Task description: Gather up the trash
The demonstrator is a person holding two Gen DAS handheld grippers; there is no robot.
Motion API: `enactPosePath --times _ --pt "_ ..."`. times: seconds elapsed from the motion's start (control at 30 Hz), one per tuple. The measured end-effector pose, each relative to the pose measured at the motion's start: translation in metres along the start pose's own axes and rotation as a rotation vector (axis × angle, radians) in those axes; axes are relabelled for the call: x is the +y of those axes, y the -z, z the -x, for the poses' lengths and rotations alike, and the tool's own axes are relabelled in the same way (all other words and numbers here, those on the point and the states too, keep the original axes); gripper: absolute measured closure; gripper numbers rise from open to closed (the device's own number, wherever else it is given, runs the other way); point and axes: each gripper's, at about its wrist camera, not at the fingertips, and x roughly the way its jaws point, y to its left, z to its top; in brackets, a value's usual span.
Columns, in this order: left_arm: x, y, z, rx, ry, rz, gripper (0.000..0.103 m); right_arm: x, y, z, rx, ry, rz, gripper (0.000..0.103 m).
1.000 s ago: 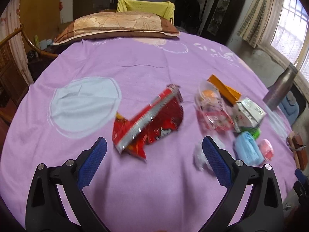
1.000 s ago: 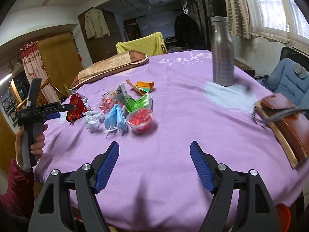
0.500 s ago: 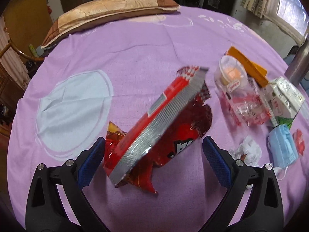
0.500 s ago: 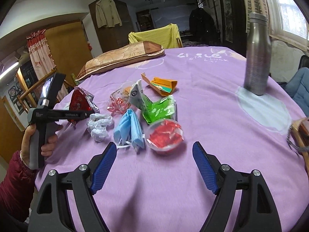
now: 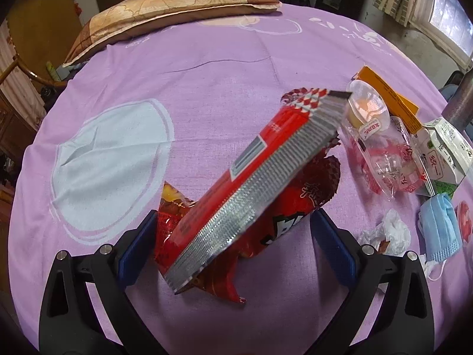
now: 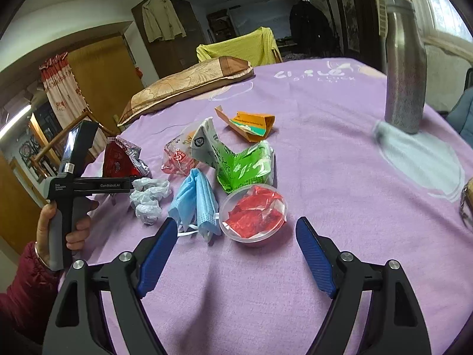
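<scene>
first pickup: left gripper (image 5: 233, 245) spread wide around red snack bag (image 5: 251, 195), not clamped; needs closing. right gripper (image 6: 236, 254) released near plastic cup (image 6: 254, 213).

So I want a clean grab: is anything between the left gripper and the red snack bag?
Nothing visible. The left gripper is open with the red snack bag already between its fingers; the crumpled tissue lies outside, to the right.

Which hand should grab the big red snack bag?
Probably the left. The left gripper is open with the red snack bag already between its fingers, while the right gripper faces the plastic cup instead.
</scene>
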Motion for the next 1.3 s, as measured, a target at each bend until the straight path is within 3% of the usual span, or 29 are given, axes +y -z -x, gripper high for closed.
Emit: enactPosePath --times 0.13,0.27,0.37,0.57,0.77,1.03,1.13,1.17,1.2,1.23,1.3 --pt "0.0 -0.001 0.002 -0.005 0.0 -0.004 0.01 -0.002 0.001 -0.003 0.019 -0.004 -0.016 0.022" --pt "-0.005 0.0 0.013 -0.046 0.032 -0.028 0.047 0.0 0.001 -0.004 0.022 -0.003 -0.012 0.022" --pt "-0.003 -0.001 0.026 -0.093 0.077 -0.013 0.059 -0.001 0.001 -0.005 0.023 0.005 -0.018 0.022" --pt "0.002 -0.003 0.042 -0.159 0.098 0.014 0.06 0.005 -0.003 -0.005 0.012 0.056 0.014 0.022" --pt "0.007 -0.004 0.046 -0.164 0.115 0.037 0.06 0.01 -0.008 -0.012 0.02 0.101 0.045 0.022" --pt "0.007 -0.001 0.049 -0.174 0.119 0.023 0.06 0.009 -0.014 -0.031 0.096 0.139 0.05 0.022" --pt "0.007 -0.001 0.049 -0.176 0.128 0.021 0.06 0.009 -0.015 -0.033 0.078 0.147 0.055 0.049" --pt "0.009 -0.002 0.049 -0.178 0.13 0.022 0.06 0.012 -0.015 -0.028 0.039 0.162 0.067 0.075" --pt "0.009 -0.001 0.05 -0.182 0.131 0.024 0.06 0.016 -0.013 -0.021 -0.015 0.188 0.091 0.077" --pt "0.01 -0.001 0.051 -0.187 0.131 0.027 0.06 0.017 -0.012 -0.019 -0.021 0.183 0.096 0.08" --pt "0.012 -0.002 0.05 -0.189 0.136 0.028 0.06 0.017 -0.01 -0.016 -0.019 0.18 0.092 0.077"
